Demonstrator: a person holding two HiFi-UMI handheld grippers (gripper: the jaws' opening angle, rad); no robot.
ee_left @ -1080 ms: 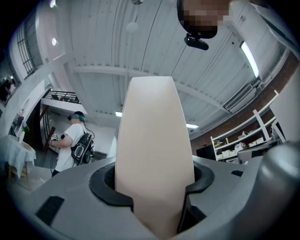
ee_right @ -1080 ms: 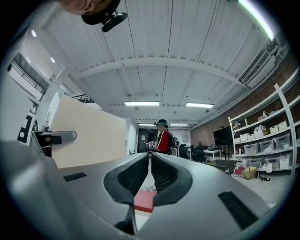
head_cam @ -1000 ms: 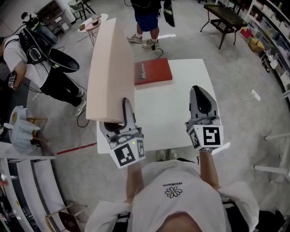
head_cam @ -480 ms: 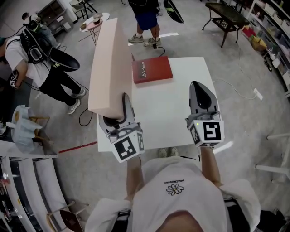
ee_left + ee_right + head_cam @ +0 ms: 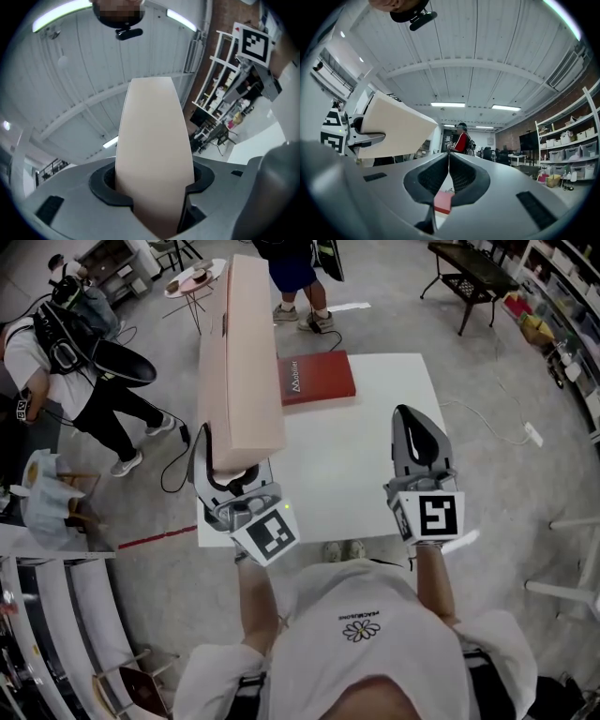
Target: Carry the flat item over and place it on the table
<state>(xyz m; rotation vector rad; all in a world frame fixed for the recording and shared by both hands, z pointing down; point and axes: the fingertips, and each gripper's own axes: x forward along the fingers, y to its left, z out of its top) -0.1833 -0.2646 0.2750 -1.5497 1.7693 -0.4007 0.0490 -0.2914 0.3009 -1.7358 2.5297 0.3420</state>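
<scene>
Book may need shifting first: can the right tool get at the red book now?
Probably yes. The right tool, shut and empty, hangs over the white table with bare tabletop between it and the red book; the beige slab in the left tool sits aside.

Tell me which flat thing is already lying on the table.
The red book lies on the white table. The pale foam board is up in the air instead, clamped in the left gripper.

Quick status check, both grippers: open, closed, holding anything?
Left gripper: closed on the pale beige flat slab.
Right gripper: closed, nothing between its jaws.
</scene>
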